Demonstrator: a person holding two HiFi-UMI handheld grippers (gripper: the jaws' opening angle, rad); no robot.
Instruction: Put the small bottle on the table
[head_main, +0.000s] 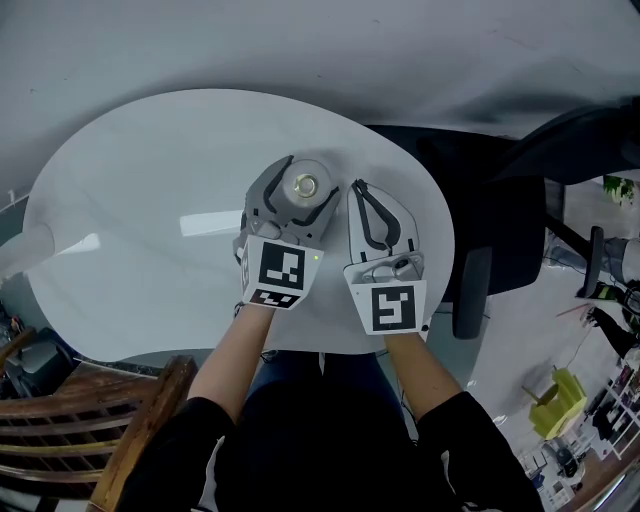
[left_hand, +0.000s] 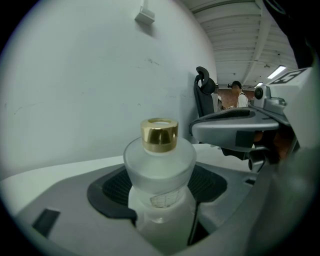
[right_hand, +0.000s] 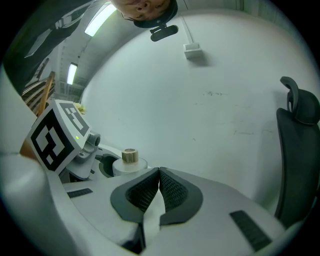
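Bottle base: the grey left gripper hides it on the small frosted bottle with gold cap.
Resting or lifted: we cannot tell.
Brown wooden chair: cut by the picture's edge.

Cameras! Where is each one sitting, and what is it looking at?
Head view: on the person's head, looking steeply down at the white table; both forearms, left tongs and right tongs show.
Left gripper view: on the left tongs, looking along them at the small bottle they clamp; right tongs alongside.
Right gripper view: on the shut right tongs, facing the wall; the left tongs' marker cube and the person's head show.
Shared: all three see the bottle's gold cap.
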